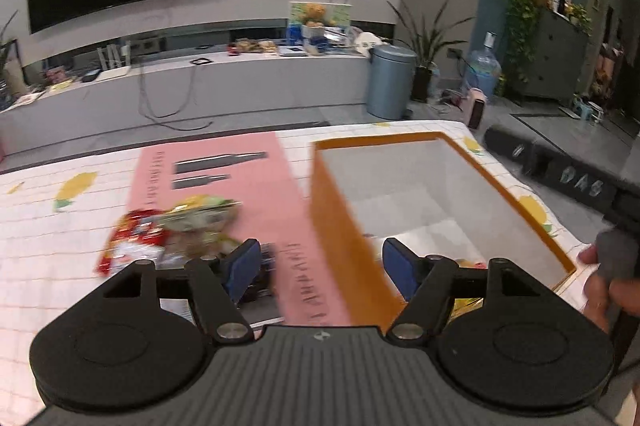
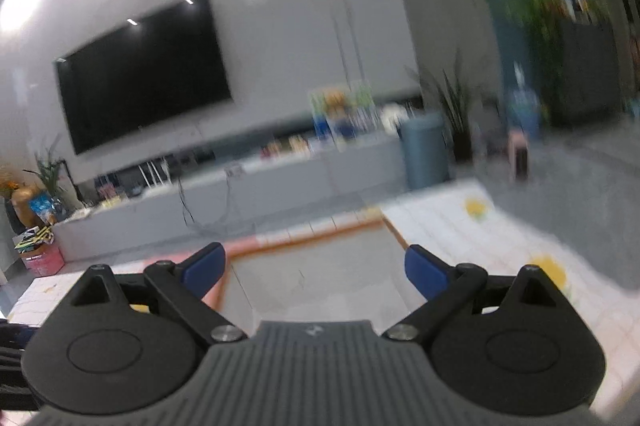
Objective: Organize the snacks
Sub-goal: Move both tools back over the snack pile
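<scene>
Left gripper (image 1: 320,268) nearest lens, blue pads apart, nothing between them, hanging over orange box (image 1: 340,226) near wall. Snack packets (image 1: 168,230) heaped on pink sheet (image 1: 256,186) left of box, on checked counter (image 1: 40,246). More packets (image 1: 468,264) low inside box. Right gripper (image 2: 316,270) spread wide, empty, above box interior.

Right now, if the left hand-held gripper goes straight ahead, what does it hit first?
Probably the orange box's near left wall, which lies between the open left hand-held gripper's fingers; blur leaves depth uncertain.
</scene>
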Tool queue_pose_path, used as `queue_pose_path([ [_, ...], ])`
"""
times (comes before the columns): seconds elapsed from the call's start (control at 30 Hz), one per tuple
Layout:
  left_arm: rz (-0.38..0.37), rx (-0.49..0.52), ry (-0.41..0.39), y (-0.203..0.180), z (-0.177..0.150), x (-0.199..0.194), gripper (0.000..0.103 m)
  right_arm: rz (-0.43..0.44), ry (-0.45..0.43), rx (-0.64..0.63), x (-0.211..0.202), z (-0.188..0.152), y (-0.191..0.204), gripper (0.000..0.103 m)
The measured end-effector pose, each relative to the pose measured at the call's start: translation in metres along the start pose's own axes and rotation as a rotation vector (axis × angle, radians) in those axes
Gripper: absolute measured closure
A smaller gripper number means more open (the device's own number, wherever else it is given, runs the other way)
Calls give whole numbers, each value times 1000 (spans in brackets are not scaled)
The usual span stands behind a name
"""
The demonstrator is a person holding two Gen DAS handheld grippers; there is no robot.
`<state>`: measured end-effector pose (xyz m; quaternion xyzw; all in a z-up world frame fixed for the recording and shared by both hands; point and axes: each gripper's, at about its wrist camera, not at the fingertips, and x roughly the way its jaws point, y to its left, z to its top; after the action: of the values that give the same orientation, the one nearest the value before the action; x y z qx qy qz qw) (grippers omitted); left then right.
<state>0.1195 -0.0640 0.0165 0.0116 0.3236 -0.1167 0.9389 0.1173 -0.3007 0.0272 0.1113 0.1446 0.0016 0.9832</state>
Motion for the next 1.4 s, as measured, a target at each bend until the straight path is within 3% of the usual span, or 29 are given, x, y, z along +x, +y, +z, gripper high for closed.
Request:
queue_pose_path([
  [0.1, 58, -34, -4, 30, -8, -13, 21, 82, -38, 56, -4, -2, 14, 14],
  [0.2, 130, -80, 40, 62, -17, -17, 21, 188, -48, 66, -4, -11, 32, 14],
  [0.47, 167, -255, 51, 148, -50, -13, 21, 252, -7, -253, -1, -59, 116, 17],
  [0.57, 189, -293, 120, 172, -57, -1, 21, 252, 18, -348, 9, -81, 137, 19],
  [0.77, 225, -295, 164, 196, -81, 9, 21, 284, 183, -370, 39, -124, 157, 18],
  [0.83, 218, -330, 192, 203, -88, 13, 21, 317, 220, -387, 46, -137, 163, 12],
  [0.9, 189, -378, 231, 210, -92, 16, 21, 324, 240, -441, 52, -150, 175, 3],
  [1.07, 145, -439, 238, 219, -94, 13, 21, 396, 249, -610, 74, -169, 194, 3],
  [1.3, 165, -383, 269, 216, -96, 25, 21, 518, 310, -803, 118, -183, 206, 3],
  [1.4, 171, -333, 270, 210, -99, 28, 21, 563, 364, -745, 138, -183, 200, 3],
])
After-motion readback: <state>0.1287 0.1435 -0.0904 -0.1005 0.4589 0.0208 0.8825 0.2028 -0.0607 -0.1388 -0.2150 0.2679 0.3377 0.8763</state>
